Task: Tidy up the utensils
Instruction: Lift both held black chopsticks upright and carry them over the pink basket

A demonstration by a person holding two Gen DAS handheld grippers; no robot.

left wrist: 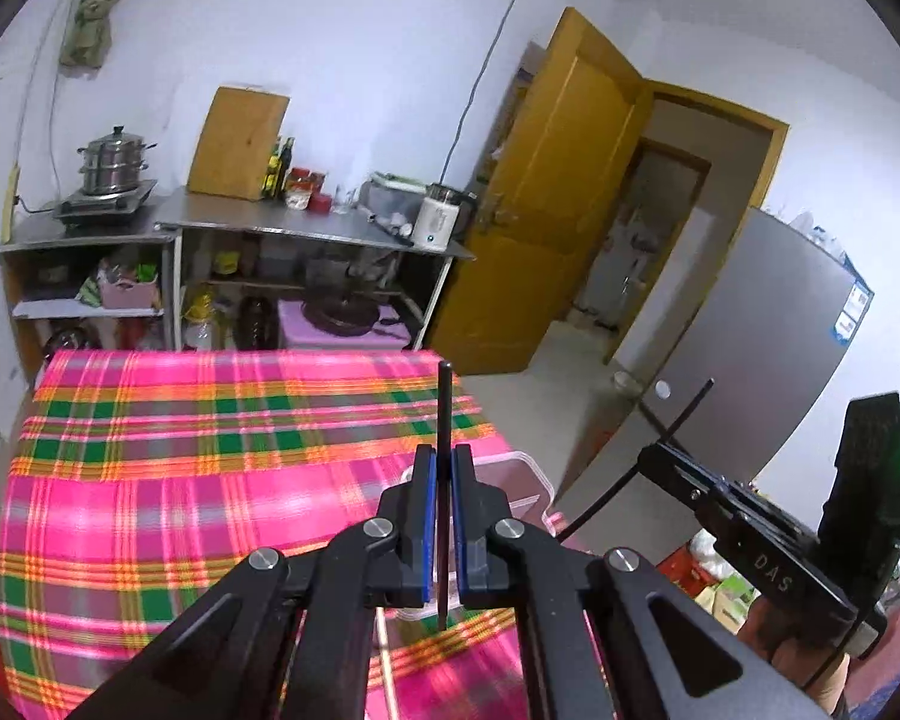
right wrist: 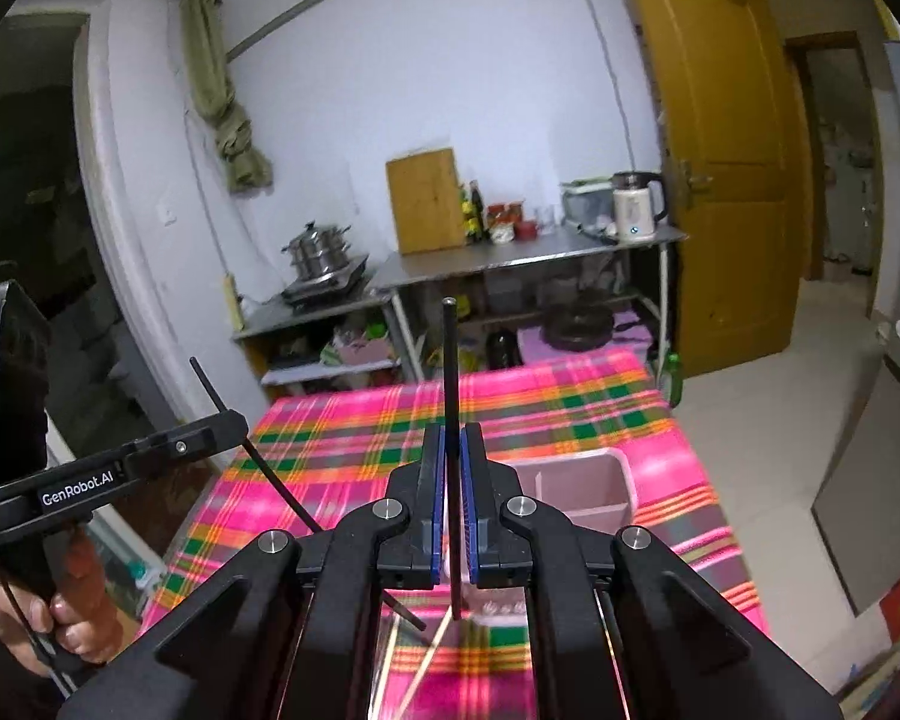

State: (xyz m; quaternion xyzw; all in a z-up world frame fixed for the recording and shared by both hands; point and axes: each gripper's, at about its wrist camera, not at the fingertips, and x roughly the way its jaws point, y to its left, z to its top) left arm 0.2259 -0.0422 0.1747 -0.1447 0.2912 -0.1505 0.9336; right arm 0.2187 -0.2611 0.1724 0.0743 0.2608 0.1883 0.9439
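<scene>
My left gripper is shut on a black chopstick that stands upright between its blue pads, held above the pink plaid tablecloth. My right gripper is shut on a second black chopstick, also upright. A pale pink utensil box with compartments sits on the cloth just beyond the right gripper; it shows partly behind the left gripper. Light wooden chopsticks and another black one lie on the cloth under the right gripper. Each gripper shows in the other's view, the right one and the left one.
A steel counter with a steamer pot, cutting board and kettle stands behind the table. A yellow door is open at right, beside a grey fridge.
</scene>
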